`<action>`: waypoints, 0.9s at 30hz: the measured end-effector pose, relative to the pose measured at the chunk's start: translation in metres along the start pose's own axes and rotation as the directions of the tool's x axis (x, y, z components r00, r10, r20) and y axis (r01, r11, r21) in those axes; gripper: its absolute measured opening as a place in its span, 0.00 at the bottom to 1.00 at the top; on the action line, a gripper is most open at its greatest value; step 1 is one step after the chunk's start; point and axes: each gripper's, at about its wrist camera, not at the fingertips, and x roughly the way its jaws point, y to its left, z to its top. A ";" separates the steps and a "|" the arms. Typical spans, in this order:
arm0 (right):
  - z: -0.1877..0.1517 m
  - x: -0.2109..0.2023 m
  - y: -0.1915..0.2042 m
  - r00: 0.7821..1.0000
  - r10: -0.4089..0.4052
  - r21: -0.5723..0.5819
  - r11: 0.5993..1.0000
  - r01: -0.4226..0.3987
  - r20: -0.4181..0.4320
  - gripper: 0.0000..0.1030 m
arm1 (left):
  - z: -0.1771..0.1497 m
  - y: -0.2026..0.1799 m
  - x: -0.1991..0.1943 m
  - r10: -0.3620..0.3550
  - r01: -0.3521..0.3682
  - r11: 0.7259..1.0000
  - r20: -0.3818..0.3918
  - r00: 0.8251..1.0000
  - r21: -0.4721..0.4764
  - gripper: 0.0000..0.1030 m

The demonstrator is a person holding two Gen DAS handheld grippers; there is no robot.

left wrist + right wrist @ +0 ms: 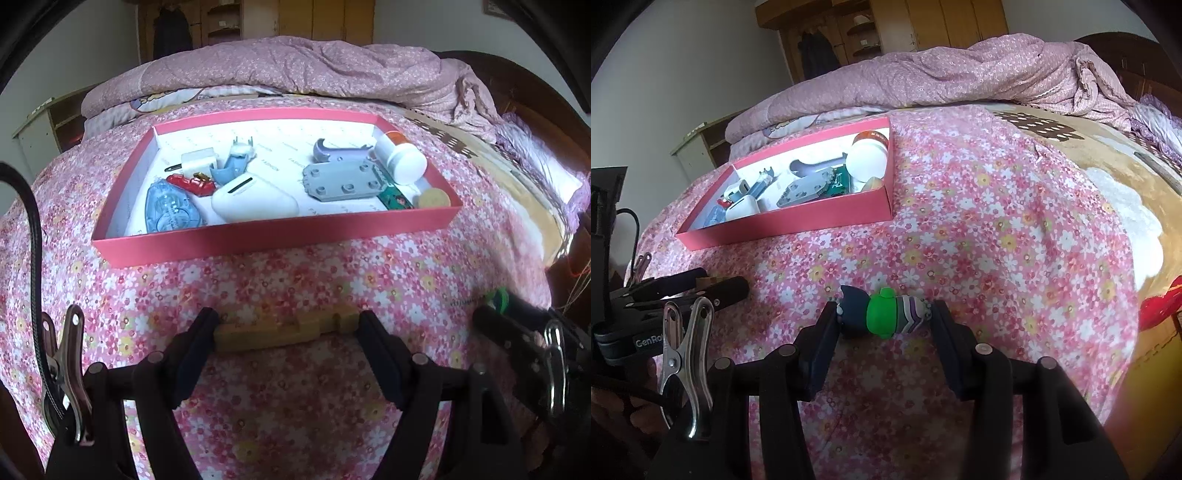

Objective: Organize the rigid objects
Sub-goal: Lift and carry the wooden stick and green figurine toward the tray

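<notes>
- While both tools carry loads: left tool (287, 330) clamps yellow block (284, 332); right tool (884, 317) clamps toy (882, 314).
- Risk: end-on grip lets toy pivot and drop short of box (798, 225).

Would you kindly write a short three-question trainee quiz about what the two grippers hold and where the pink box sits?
1. True or false: the left gripper is shut on a yellow block.
2. What does the right gripper hold?
A. white bottle
B. green and navy toy
C. nothing
3. Fill in: the pink box rests on the floral ____.

Key: 1 true; 2 B; 3 bedspread.
</notes>
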 end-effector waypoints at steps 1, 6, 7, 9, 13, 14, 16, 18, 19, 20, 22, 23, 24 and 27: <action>0.000 0.000 0.001 1.000 -0.004 -0.005 1.000 0.004 -0.001 0.49 | -0.001 0.000 -0.001 -0.003 0.003 1.000 0.002 1.000 0.004 0.78; -0.001 -0.001 0.005 1.000 0.015 -0.008 1.000 -0.015 0.001 0.49 | -0.003 0.005 -0.008 -0.026 0.026 1.000 0.015 1.000 0.006 0.78; -0.001 -0.002 0.007 1.000 0.025 -0.012 1.000 -0.024 0.003 0.49 | -0.003 0.006 -0.010 -0.027 0.027 1.000 0.021 0.999 0.007 0.78; 0.000 -0.003 0.011 0.999 0.034 -0.022 0.999 -0.034 0.005 0.49 | -0.002 0.009 -0.014 -0.026 0.026 1.000 0.036 0.999 0.011 0.78; 0.002 -0.005 0.024 0.999 0.043 -0.066 0.997 -0.043 0.007 0.49 | -0.001 0.015 -0.020 -0.026 0.026 1.000 0.057 0.998 0.004 0.78; 0.002 -0.005 0.026 0.999 0.045 -0.071 0.996 -0.044 0.005 0.49 | 0.000 0.017 -0.021 -0.028 0.028 1.000 0.057 0.998 0.001 0.78; 0.005 -0.004 0.031 0.999 0.052 -0.084 0.995 -0.052 -0.001 0.49 | 0.002 0.021 -0.022 -0.029 0.029 1.000 0.057 0.998 -0.009 0.78; 0.010 -0.004 0.035 0.998 0.063 -0.091 0.994 -0.063 -0.007 0.49 | 0.007 0.025 -0.023 -0.038 0.039 0.999 0.064 0.997 -0.023 0.78; 0.014 -0.004 0.037 0.997 0.070 -0.096 0.993 -0.071 -0.012 0.49 | 0.009 0.028 -0.024 -0.043 0.045 0.999 0.067 0.997 -0.028 0.78; 0.017 -0.004 0.039 0.997 0.074 -0.101 0.992 -0.074 -0.012 0.49 | 0.013 0.030 -0.026 -0.050 0.052 0.998 0.073 0.996 -0.034 0.78; 0.024 -0.004 0.044 0.997 0.080 -0.109 0.991 -0.080 -0.009 0.49 | 0.020 0.033 -0.027 -0.054 0.058 0.998 0.083 0.995 -0.040 0.78; 0.027 -0.004 0.045 0.996 0.084 -0.111 0.990 -0.084 -0.006 0.49 | 0.025 0.034 -0.029 -0.056 0.060 0.997 0.092 0.994 -0.043 0.78; 0.031 -0.004 0.047 0.996 0.090 -0.112 0.990 -0.090 -0.003 0.49 | 0.029 0.036 -0.030 -0.056 0.061 0.997 0.098 0.994 -0.044 0.78; 0.043 -0.004 0.052 0.994 0.106 -0.112 0.988 -0.105 0.004 0.49 | 0.042 0.040 -0.030 -0.054 0.060 0.997 0.113 0.992 -0.048 0.78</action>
